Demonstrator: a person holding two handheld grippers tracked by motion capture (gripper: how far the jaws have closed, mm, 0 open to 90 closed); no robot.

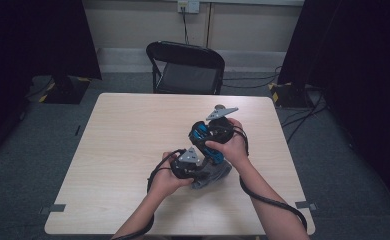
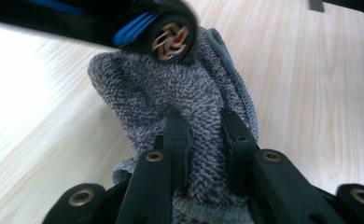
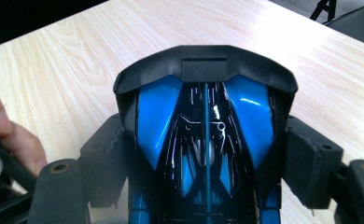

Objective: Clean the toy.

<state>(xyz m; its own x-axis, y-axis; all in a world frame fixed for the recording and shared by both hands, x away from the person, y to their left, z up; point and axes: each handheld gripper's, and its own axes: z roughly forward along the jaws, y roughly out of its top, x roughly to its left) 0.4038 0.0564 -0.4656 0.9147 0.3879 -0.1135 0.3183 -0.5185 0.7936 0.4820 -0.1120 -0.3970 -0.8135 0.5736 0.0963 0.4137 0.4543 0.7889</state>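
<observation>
1. A pale wood table (image 1: 133, 150) stands on grey carpet (image 1: 28, 165).
2. A black chair (image 1: 185, 67) sits behind it.
3. The beige wall (image 1: 143, 22) carries a socket (image 1: 188, 6).
4. Black curtains (image 1: 38, 37) hang at both sides.

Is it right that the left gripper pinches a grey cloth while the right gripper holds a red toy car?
Not quite: the toy car in the right gripper is blue and black, as the right gripper view shows. The left gripper does pinch the grey cloth.
</observation>
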